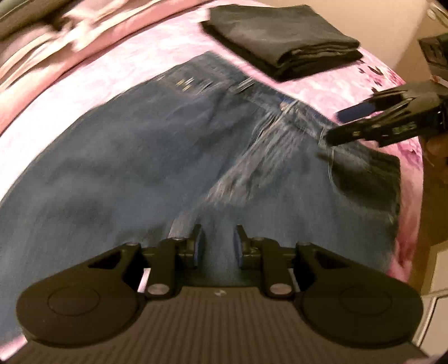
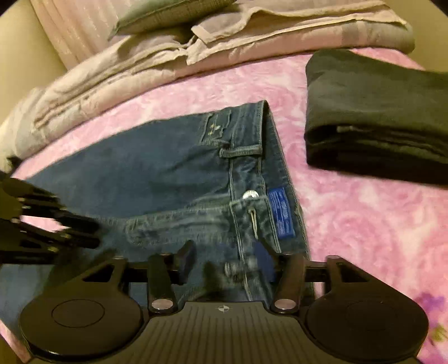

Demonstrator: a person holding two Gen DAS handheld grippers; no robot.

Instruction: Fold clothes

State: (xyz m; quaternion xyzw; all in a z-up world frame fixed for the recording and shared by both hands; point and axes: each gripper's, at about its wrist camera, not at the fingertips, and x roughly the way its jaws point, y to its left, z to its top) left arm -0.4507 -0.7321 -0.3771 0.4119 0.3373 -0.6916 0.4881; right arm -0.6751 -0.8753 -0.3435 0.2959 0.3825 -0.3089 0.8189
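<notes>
While a pair of jeans (image 2: 173,179) lies spread across the middle of the bed (image 2: 364,224), both claws hover over it and neither grips cloth. The jeans lie flat on the pink flowered bedspread, waistband toward the folded pile, metal button (image 2: 250,194) and blue inner label (image 2: 281,214) showing at the open fly. The left claw (image 1: 217,243) sits low over the seat and crotch seam, its jaws a narrow gap apart with bare denim visible between them. The right claw (image 2: 224,260) hangs over the waistband near the fly; its jaws stand wide (the fingertips are smeared by motion blur, so contact with the cloth cannot be judged). Beyond the waistband, toward the far side of the bed and apart from the jeans, rests a dark garment (image 2: 375,112) already folded into a neat stack, which reads as one item finished. A rumpled blanket (image 2: 168,61) and a pillow (image 2: 156,14) lie along the head of the bed. The legs run out of view, so whether the jeans are already halved lengthwise cannot be told; judged from their spread, most of their folding remains.
</notes>
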